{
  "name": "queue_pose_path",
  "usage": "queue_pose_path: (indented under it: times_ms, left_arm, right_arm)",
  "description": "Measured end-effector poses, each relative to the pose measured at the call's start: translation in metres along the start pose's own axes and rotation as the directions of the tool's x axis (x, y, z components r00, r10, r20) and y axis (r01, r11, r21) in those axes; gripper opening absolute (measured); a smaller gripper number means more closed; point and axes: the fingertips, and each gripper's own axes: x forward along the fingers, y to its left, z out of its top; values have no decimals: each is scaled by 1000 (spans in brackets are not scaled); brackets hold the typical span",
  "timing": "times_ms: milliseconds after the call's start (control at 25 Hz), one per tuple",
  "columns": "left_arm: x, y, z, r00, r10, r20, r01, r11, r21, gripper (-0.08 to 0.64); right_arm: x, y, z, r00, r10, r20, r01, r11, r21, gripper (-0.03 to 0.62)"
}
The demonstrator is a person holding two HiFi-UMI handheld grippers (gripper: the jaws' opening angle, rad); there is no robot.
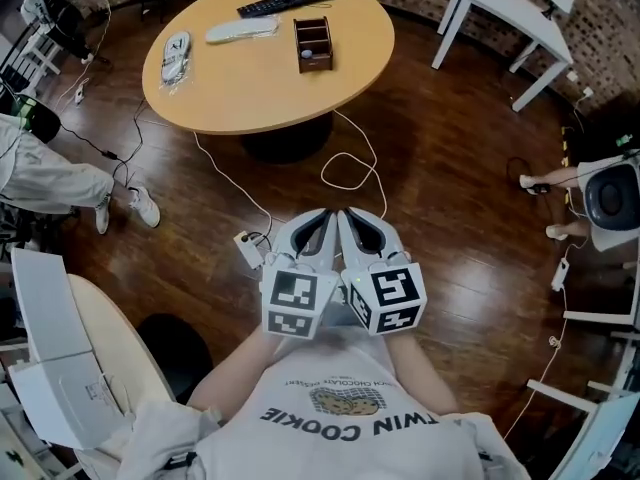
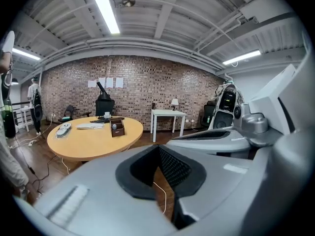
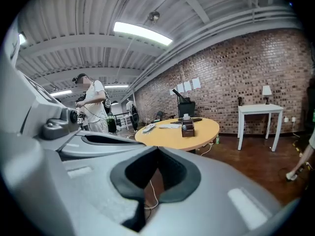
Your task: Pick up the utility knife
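Note:
I cannot pick out a utility knife for certain. A round wooden table [image 1: 225, 88] stands ahead, well beyond both grippers. On it lie a bagged white object [image 1: 176, 56], a long white item [image 1: 240, 30], a black keyboard [image 1: 291, 1] and a brown wooden organizer box [image 1: 313, 44]. My left gripper [image 1: 322, 218] and right gripper [image 1: 345, 216] are held side by side close to my chest, over the wooden floor. Both are shut with nothing between the pads. The table [image 2: 93, 136] also shows beyond the left gripper [image 2: 158, 149], and the table [image 3: 179, 132] beyond the right gripper [image 3: 157, 151].
A white cable [image 1: 350, 168] loops across the floor from the table to a power strip [image 1: 247, 248] beside my grippers. A white side table [image 1: 515, 23] stands at the back right. A person's leg and shoe [image 1: 120, 198] are at the left, a white desk [image 1: 60, 368] at the near left.

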Motion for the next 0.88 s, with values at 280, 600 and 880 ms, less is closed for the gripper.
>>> queue_pose_path:
  times_ms: [280, 600, 880]
  left_arm:
    - [42, 11, 22, 999, 47, 16, -47, 999, -9, 6]
    - [61, 21, 30, 997, 80, 12, -80, 997, -9, 6]
    - [71, 29, 38, 996, 88, 22, -88, 996, -10, 6]
  right_arm:
    - [27, -36, 19, 999, 40, 2, -40, 999, -21, 2]
    - [41, -47, 25, 997, 72, 1, -72, 997, -21, 2]
    - [52, -54, 31, 997, 75, 7, -75, 997, -23, 2]
